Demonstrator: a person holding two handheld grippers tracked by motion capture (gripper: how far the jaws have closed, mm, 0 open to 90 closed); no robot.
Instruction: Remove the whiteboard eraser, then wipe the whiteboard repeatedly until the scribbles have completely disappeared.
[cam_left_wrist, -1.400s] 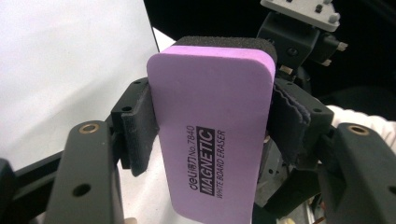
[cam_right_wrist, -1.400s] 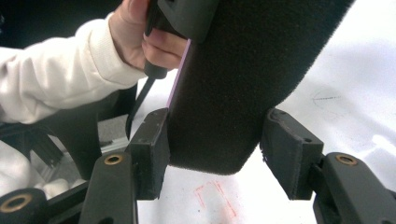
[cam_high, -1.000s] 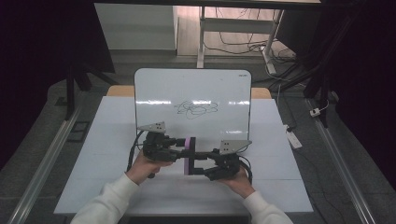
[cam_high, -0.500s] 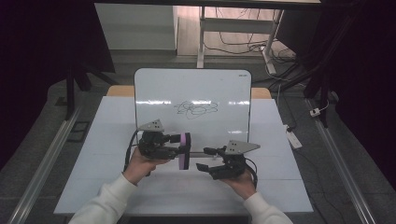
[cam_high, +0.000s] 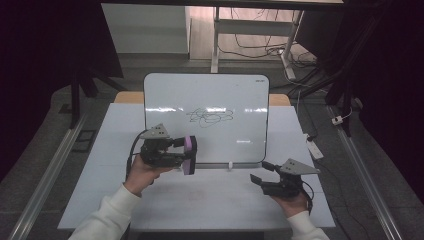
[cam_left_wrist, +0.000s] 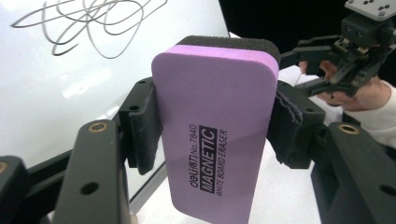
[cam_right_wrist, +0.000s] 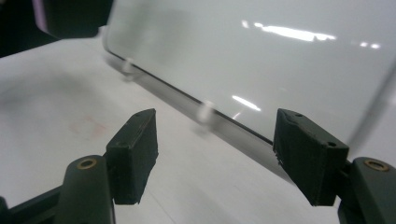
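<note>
A purple magnetic whiteboard eraser (cam_left_wrist: 215, 135) with a black felt side sits clamped between the pads of my left gripper (cam_high: 186, 155), held in front of the whiteboard's lower left. The whiteboard (cam_high: 206, 117) leans upright on the white table and carries a black scribble (cam_high: 210, 117) near its middle; the scribble (cam_left_wrist: 88, 23) also shows in the left gripper view. My right gripper (cam_high: 257, 172) hangs open and empty over the table at the lower right, its jaws spread wide toward the board's bottom edge (cam_right_wrist: 205, 112). The eraser (cam_high: 188, 154) stands apart from the board surface.
The white table (cam_high: 200, 200) spreads in front of the board. A small white object (cam_high: 314, 149) lies near the table's right edge. Metal rails run along both sides of the floor, and cables trail beyond the board.
The right gripper has let go of the eraser and drawn back to the right, now open. The left gripper has carried the eraser up and left toward the board.
</note>
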